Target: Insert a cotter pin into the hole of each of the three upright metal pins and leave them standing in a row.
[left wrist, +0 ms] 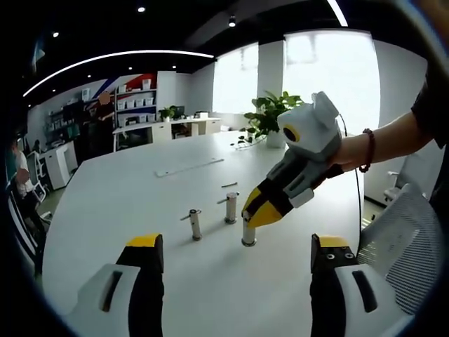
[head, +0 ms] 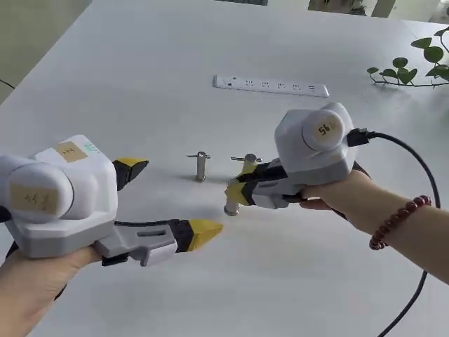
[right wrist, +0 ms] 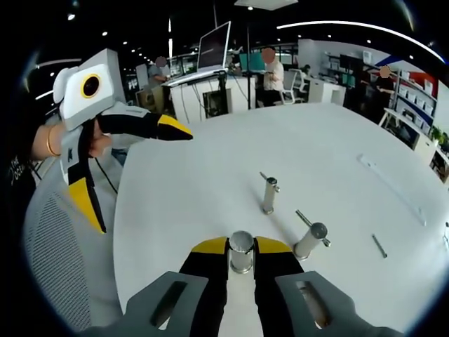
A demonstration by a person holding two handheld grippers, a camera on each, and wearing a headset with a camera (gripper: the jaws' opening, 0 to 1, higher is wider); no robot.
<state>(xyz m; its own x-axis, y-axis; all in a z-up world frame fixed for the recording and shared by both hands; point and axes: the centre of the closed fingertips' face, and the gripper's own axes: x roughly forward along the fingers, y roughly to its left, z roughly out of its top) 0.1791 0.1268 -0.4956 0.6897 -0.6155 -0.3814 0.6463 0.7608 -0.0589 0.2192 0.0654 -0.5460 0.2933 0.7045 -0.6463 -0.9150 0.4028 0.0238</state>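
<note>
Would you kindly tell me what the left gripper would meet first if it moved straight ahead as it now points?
Most likely the nearest metal pin, which the right gripper is shut on, though depth is hard to judge.

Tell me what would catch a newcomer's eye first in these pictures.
The right gripper draws the eye first, yellow-tipped jaws shut on the near pin mid-table. Beside it stand the middle pin and the far pin, each with a cotter pin through its top, while the left gripper hovers open at the left.
</note>
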